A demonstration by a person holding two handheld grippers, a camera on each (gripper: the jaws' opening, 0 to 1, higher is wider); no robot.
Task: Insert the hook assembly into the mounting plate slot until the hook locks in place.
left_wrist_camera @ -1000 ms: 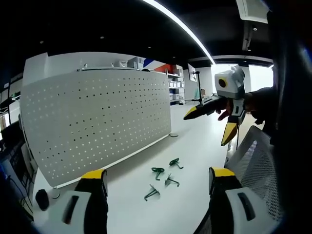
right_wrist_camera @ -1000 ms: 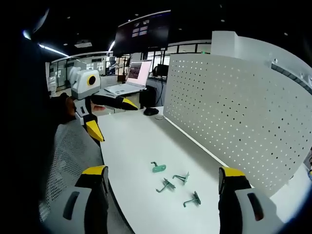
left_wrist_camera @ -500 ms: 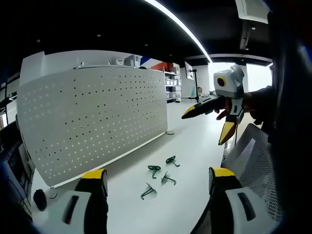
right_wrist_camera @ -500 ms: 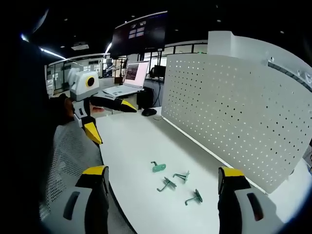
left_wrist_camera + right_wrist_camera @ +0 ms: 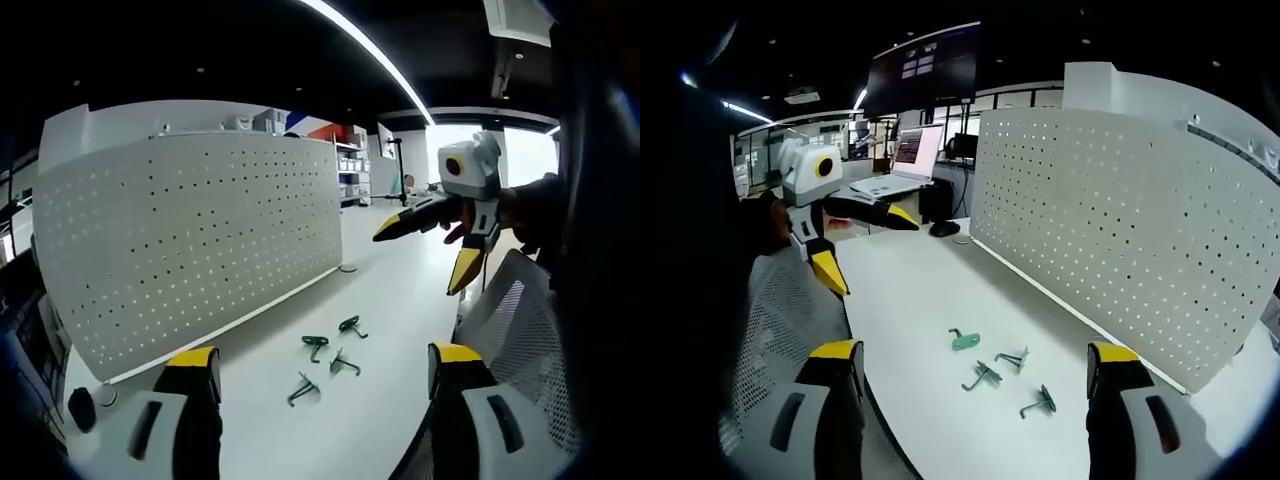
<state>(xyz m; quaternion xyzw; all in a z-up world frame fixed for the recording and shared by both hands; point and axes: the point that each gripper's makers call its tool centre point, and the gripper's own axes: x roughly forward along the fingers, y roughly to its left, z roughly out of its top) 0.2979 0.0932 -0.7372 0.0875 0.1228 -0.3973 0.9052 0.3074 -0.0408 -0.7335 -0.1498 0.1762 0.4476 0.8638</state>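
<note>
In my left gripper view, my left gripper is wide open, gripping nothing, with four green hooks loose on the white table beside the upright pegboard. In my right gripper view, my right gripper is spread wide and empty too, the hooks lying just ahead between its jaws, apart from the board.

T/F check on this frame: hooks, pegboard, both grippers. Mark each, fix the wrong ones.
1. Four green hooks lie loose on the white table. True.
2. One hook already hangs on the pegboard. False: none hangs there.
3. The left gripper is shut on a hook. False: its jaws are open and empty.
4. The right gripper is open, above the table. True.
5. The pegboard stands upright on the table. True.
</note>
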